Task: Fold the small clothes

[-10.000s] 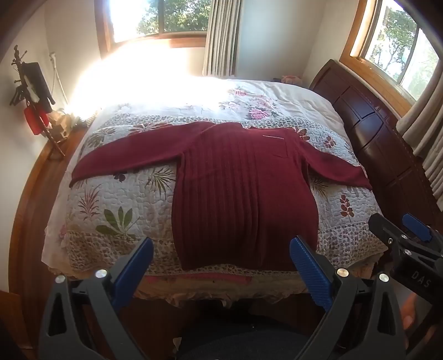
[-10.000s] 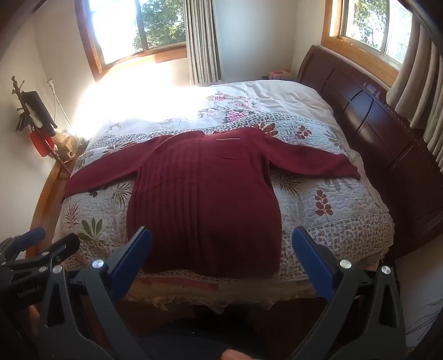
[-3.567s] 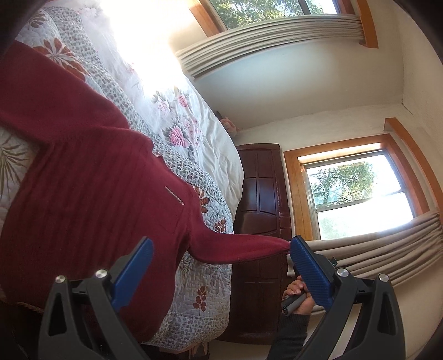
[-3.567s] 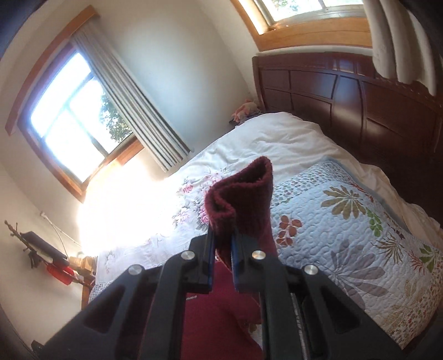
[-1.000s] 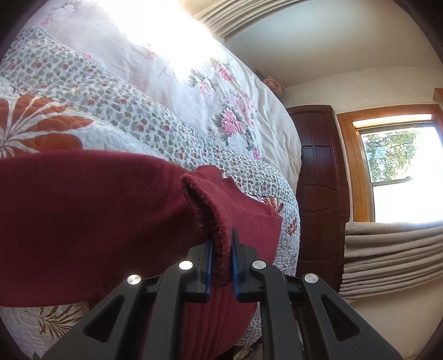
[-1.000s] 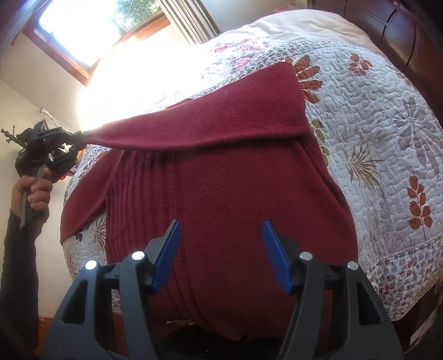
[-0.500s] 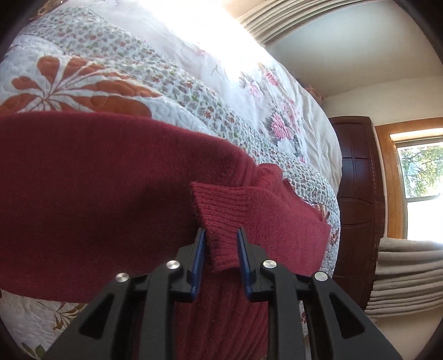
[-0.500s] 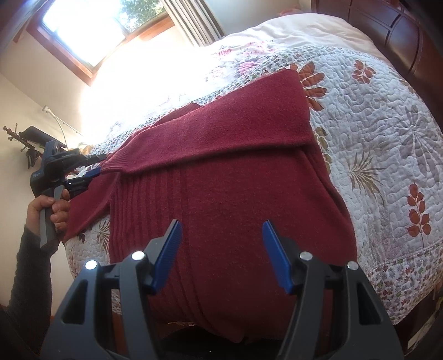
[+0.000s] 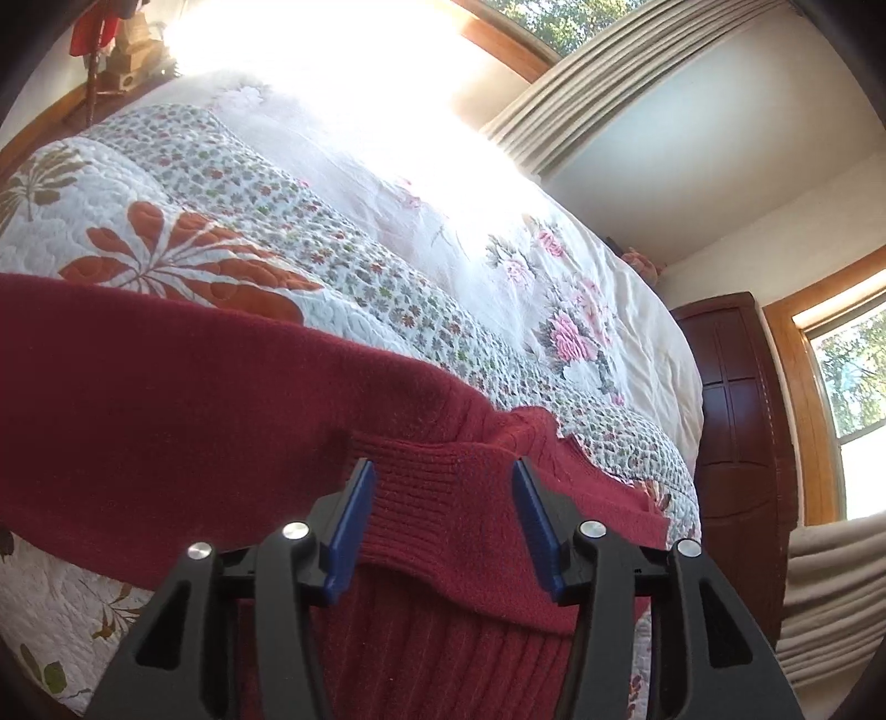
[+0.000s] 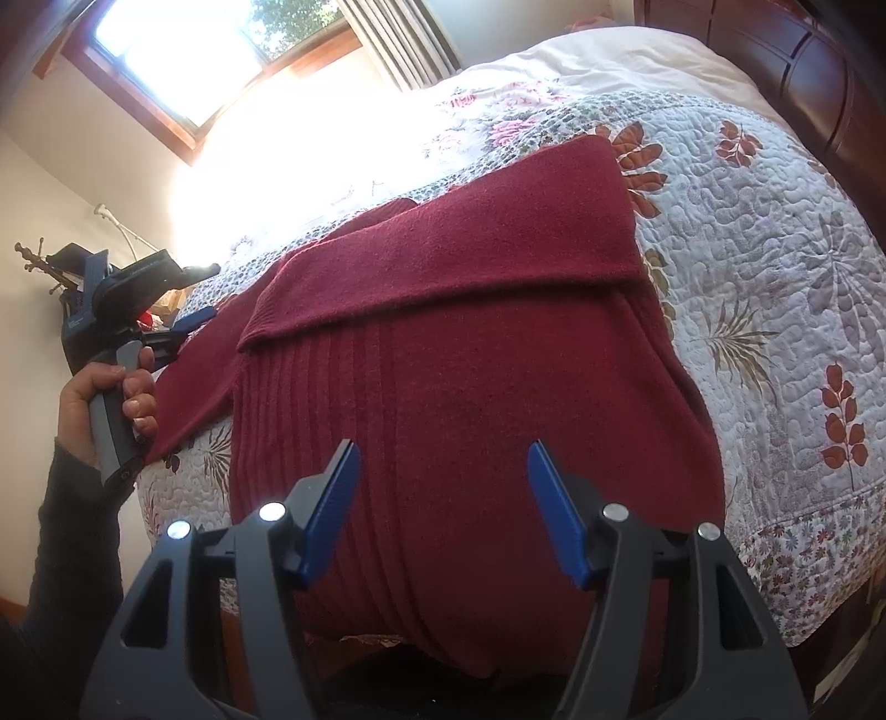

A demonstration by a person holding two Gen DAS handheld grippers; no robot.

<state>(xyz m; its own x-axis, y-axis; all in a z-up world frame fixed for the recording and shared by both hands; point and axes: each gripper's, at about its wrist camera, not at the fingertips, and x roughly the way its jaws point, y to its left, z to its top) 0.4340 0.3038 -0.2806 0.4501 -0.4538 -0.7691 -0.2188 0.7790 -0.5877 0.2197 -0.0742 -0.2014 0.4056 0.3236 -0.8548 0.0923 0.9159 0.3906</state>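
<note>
A dark red knitted sweater (image 10: 470,421) lies flat on the quilted bed (image 10: 775,310). Its right sleeve (image 10: 476,249) is folded across the chest, with the ribbed cuff (image 9: 437,493) resting near the left shoulder. My left gripper (image 9: 443,498) is open, one blue pad on each side of that cuff and neither touching it. The right wrist view shows the left gripper (image 10: 185,332) in a hand (image 10: 111,393) at the sweater's left side. The other sleeve (image 9: 138,415) is still spread out sideways. Above the hem, my right gripper (image 10: 443,459) is open and holds nothing.
A dark wooden headboard (image 10: 803,61) runs along the bed's right side. Windows (image 10: 183,50) with pale curtains (image 9: 609,94) stand behind the bed. A stand with a red object (image 9: 88,33) is at the left wall. The quilt's edge (image 10: 803,581) drops off near me.
My left gripper carried the cuff across the chest, laid it down, then opened and let go. The right gripper stayed open over the hem.
</note>
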